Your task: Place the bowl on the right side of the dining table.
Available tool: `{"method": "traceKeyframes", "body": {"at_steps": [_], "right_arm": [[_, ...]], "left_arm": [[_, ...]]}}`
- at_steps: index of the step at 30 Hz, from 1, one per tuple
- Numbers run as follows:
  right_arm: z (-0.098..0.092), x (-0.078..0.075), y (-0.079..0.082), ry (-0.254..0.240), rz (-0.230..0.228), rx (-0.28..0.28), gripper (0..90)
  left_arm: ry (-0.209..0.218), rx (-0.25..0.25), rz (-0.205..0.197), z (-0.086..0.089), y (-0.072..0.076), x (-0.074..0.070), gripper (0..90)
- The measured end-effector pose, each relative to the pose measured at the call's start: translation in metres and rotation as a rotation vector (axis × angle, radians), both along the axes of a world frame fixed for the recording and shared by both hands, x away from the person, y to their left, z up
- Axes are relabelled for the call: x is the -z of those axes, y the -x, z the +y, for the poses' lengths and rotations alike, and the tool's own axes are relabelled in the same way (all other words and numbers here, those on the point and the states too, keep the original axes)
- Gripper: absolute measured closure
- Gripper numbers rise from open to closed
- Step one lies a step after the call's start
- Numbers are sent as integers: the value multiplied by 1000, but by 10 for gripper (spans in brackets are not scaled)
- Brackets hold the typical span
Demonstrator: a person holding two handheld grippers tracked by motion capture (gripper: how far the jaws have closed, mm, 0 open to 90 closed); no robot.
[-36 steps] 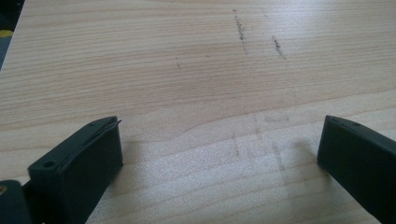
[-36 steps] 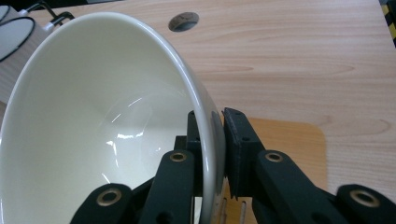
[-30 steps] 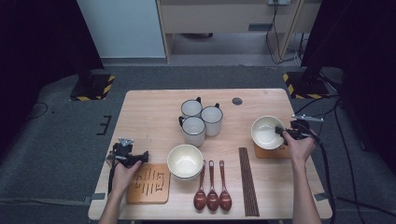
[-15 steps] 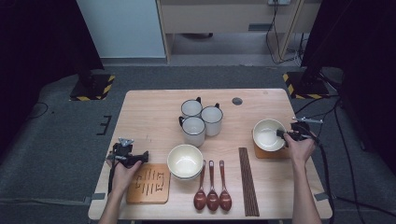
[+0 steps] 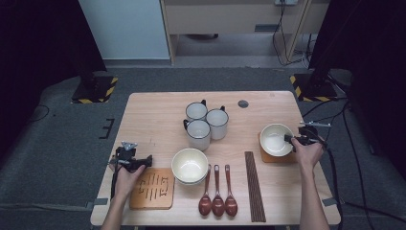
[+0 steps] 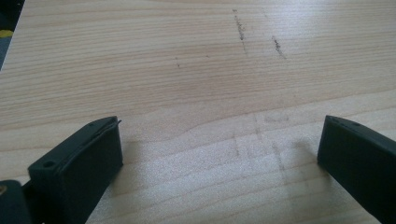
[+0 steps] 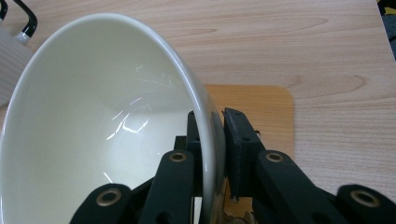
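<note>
Right gripper view: right claw (image 7: 212, 140) pinched tight on rim of white bowl (image 7: 107, 126), one jaw inside, one outside. Bowl tipped over brown mat (image 7: 261, 112) on worktop (image 7: 289, 42), just right of chopsticks (image 5: 254, 186). High view: left claw (image 5: 149, 160) spread wide, gripping nothing, far left of white bowl, beside second mat (image 5: 152, 189).

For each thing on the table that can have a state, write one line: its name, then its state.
right gripper: shut on the bowl's rim
bowl: empty, over the right coaster
left gripper: open, holding nothing
cream bowl: upright, empty
three mugs: upright, clustered
left coaster: bare
</note>
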State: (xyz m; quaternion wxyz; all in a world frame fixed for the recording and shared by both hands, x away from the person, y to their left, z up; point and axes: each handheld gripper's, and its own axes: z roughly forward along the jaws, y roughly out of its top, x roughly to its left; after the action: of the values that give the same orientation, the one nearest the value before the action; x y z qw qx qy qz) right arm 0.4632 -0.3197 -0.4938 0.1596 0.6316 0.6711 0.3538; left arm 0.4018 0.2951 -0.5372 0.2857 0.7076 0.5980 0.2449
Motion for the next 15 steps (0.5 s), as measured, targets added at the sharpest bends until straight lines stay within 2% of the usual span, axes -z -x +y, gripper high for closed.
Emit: {"method": "traceKeyframes", "body": {"at_steps": [9,13,15], "right_arm": [[-2,2,0,-16,-2,7,815],[-4,3,0,-1,-28,20,823],[-5,3,0,15,-23,27,827]], "left_arm": [[0,-1,0,0,0,0,0],[0,-1,0,0,0,0,0],[0,-1,0,0,0,0,0]]}}
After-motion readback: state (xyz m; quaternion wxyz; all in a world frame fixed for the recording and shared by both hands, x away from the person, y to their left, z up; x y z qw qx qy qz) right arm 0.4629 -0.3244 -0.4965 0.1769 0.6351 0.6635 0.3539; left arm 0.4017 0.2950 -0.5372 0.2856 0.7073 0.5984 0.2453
